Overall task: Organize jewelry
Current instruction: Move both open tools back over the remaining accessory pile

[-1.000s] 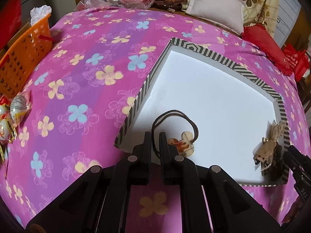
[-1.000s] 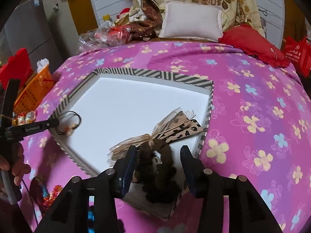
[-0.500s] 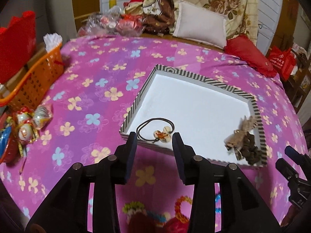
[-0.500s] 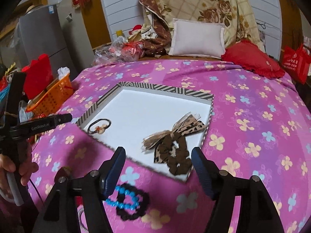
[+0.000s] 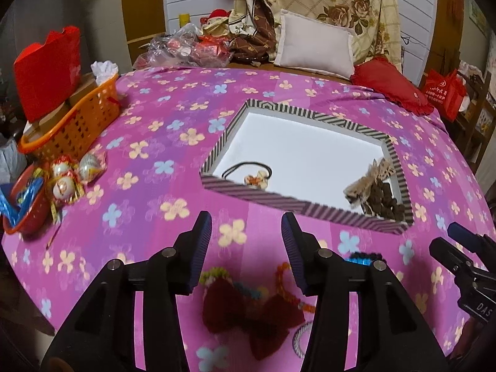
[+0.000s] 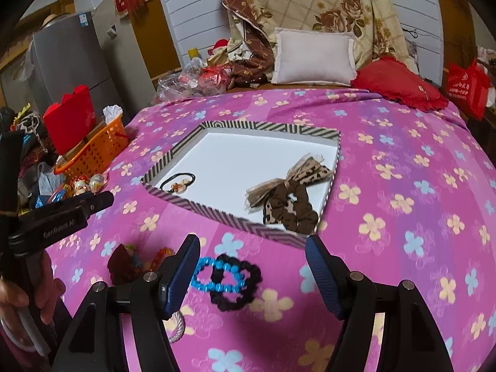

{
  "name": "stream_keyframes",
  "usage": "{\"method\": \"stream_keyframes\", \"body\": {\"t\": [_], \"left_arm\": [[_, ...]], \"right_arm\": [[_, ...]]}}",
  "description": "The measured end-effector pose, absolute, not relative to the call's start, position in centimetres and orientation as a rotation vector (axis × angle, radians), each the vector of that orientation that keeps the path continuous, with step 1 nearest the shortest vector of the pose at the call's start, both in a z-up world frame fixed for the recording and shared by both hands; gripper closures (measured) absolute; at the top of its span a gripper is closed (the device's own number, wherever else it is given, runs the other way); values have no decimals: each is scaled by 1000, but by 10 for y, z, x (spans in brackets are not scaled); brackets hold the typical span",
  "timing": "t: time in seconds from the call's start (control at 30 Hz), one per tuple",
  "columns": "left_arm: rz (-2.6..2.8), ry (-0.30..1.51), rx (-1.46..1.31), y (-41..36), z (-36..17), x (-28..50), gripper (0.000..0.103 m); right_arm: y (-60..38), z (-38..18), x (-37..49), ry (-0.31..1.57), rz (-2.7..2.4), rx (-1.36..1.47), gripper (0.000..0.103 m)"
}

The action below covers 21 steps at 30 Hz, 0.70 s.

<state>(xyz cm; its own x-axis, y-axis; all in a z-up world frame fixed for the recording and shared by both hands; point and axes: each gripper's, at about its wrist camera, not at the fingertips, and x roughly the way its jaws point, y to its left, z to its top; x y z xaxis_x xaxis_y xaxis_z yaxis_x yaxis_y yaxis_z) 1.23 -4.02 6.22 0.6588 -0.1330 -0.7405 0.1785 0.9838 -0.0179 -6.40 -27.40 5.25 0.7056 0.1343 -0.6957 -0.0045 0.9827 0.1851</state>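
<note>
Both hand-held grippers, left [image 5: 246, 245] and right [image 6: 252, 266], hang open and empty over the bed's near edge; left jaws just widened, nothing between them. The tray [image 6: 217, 209] holds a hair tie [image 6: 178, 183] at its near-left corner and a scrunchie [image 6: 288, 204] at its near-right, apart, probably to avoid tangling. Bracelets [image 6: 228, 276] and a bow [image 5: 248, 316] lie unsorted before the tray, likely next.
</note>
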Motion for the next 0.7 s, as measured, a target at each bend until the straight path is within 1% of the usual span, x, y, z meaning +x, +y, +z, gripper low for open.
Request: {"method": "stream_keyframes", "body": {"t": [0.27,0.33,0.37,0.7], "left_arm": [[-153,834,42,-34,55,-7,56],[-147,826,44,-34,56,-12,56],[-146,824,45,-33,56,-13,56],[-149,813,47,-30,55,-37,56]], "right_arm": [[-269,53,-79,785,65,180,34],[-267,55,-83,777,59,176,28],[-266,56,-84,774,57,173,27],[-258,56,-99,781,57,151,27]]}}
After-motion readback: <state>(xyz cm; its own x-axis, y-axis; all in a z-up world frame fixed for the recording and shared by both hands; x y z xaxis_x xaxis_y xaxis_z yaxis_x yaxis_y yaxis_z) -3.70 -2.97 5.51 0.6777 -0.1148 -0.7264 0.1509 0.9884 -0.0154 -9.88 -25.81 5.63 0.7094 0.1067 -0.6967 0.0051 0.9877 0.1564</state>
